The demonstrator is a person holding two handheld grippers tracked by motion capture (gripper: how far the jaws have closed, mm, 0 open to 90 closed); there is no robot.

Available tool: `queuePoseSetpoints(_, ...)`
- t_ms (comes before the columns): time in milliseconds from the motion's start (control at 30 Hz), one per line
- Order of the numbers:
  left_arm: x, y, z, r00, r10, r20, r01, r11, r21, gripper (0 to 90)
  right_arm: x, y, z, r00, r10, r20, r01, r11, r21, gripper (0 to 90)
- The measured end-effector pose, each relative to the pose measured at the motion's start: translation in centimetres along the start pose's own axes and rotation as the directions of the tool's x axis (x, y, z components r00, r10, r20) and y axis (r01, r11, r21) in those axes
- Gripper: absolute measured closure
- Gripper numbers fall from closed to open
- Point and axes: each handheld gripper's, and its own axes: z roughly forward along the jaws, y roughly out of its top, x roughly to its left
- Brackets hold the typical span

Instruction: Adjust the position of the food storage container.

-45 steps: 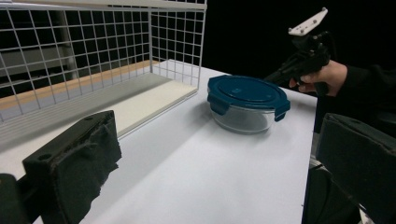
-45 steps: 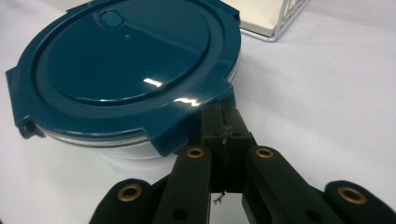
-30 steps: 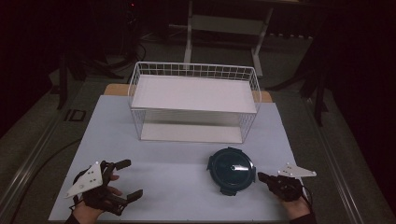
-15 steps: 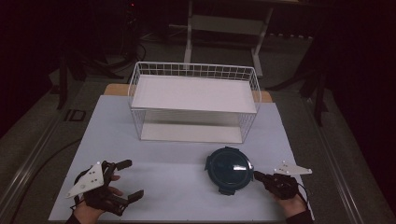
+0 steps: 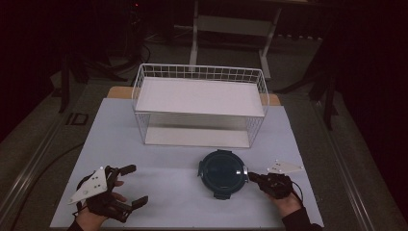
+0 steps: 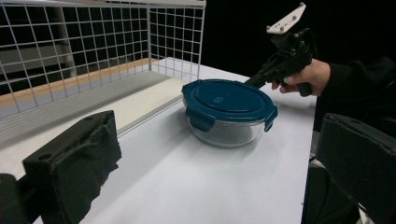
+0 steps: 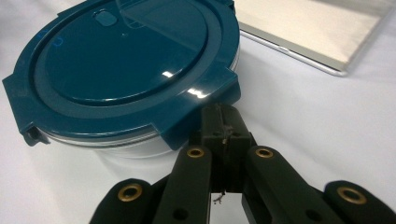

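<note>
A round glass container (image 5: 222,172) with a dark teal clip-on lid stands on the white table, in front of the wire basket. My right gripper (image 5: 252,176) is shut, and its tips touch the lid's right-hand clip tab. In the right gripper view the lid (image 7: 126,60) is close, and the shut gripper (image 7: 223,123) meets the lower edge of the tab (image 7: 205,109). My left gripper (image 5: 136,185) is held wide open at the near left, well apart from the container. In the left gripper view the container (image 6: 226,100) sits ahead of the open gripper (image 6: 215,186), with the right gripper (image 6: 254,81) at the lid's far rim.
A white wire basket (image 5: 199,72) with a flat white shelf board inside stands across the back of the table (image 5: 168,163). Its mesh wall (image 6: 93,46) runs along the left of the left gripper view. The floor around the table is dark.
My right gripper has moved left up to the lid's clip tab, and the container has shifted a little to the left. The left gripper has stayed in place, open.
</note>
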Motion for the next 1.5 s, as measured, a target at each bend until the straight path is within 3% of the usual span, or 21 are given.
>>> queuePoseSetpoints(300,0.0,0.0,0.0,1.0,0.0,0.001,0.0,1.0,0.001,0.0,1.0,1.3,1.8,0.9988,-0.029,-0.039,0.03,0.999,0.011,90.0)
queuePoseSetpoints(333,0.0,0.0,0.0,1.0,0.0,0.001,0.0,1.0,0.002,0.0,1.2,1.6,2.1,0.9976,-0.036,-0.059,0.037,0.999,0.008,90.0)
queuePoseSetpoints(767,0.0,0.0,0.0,1.0,0.002,0.002,-0.002,1.0,0.004,0.0,2.0,2.9,3.8,0.9948,-0.033,-0.096,0.035,0.999,0.013,90.0)
queuePoseSetpoints(800,0.0,0.0,0.0,1.0,0.003,0.002,-0.003,1.0,0.003,0.0,1.7,2.8,4.1,0.9961,-0.039,-0.079,0.04,0.999,0.017,90.0)
queuePoseSetpoints(1167,-0.1,0.0,0.0,1.0,0.005,0.004,-0.005,1.0,0.007,0.0,2.2,2.6,3.8,0.9949,-0.047,-0.089,0.049,0.999,0.02,90.0)
queuePoseSetpoints(1233,-0.1,-0.1,0.0,1.0,0.002,0.004,-0.002,1.0,0.008,0.0,2.8,2.7,4.0,0.9917,-0.048,-0.119,0.05,0.999,0.012,90.0)
queuePoseSetpoints(1500,0.0,-0.1,0.2,1.0,0.004,0.007,-0.004,0.9999,0.013,0.0,3.5,3.2,4.5,0.9894,-0.07,-0.128,0.072,0.997,0.015,90.0)
